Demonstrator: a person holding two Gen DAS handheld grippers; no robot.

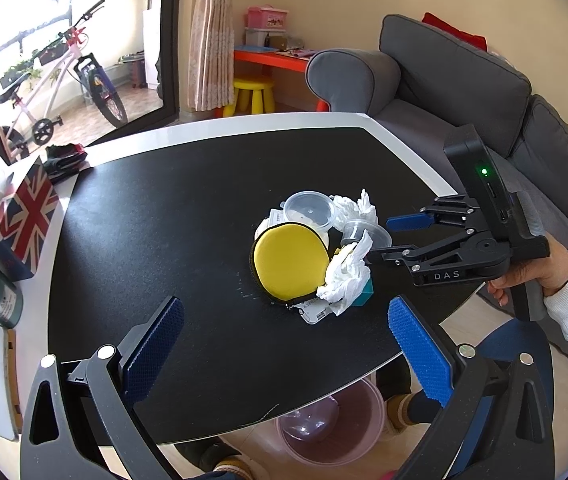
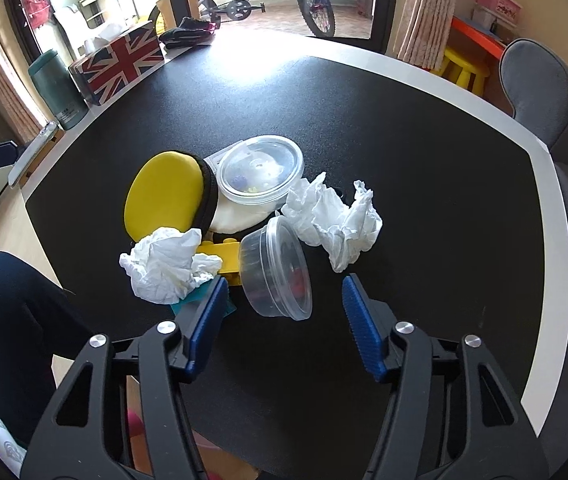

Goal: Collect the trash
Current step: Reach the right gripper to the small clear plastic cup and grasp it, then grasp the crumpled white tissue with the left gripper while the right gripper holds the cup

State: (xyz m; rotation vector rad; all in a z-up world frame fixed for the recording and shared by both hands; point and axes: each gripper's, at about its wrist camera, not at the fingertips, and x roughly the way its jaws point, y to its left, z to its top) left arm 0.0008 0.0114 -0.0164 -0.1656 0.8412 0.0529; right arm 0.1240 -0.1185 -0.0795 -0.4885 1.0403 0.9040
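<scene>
While tipped on its side, small tub (image 2: 277,268) between right gripper (image 2: 284,304) jaws | parted, untouched.

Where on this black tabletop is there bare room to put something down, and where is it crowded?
Bare: the wide stretch between the flag tissue box and the yellow pouch, and the side towards the sofa. Crowded: the middle, with pouch, tubs and crumpled tissues.
</scene>
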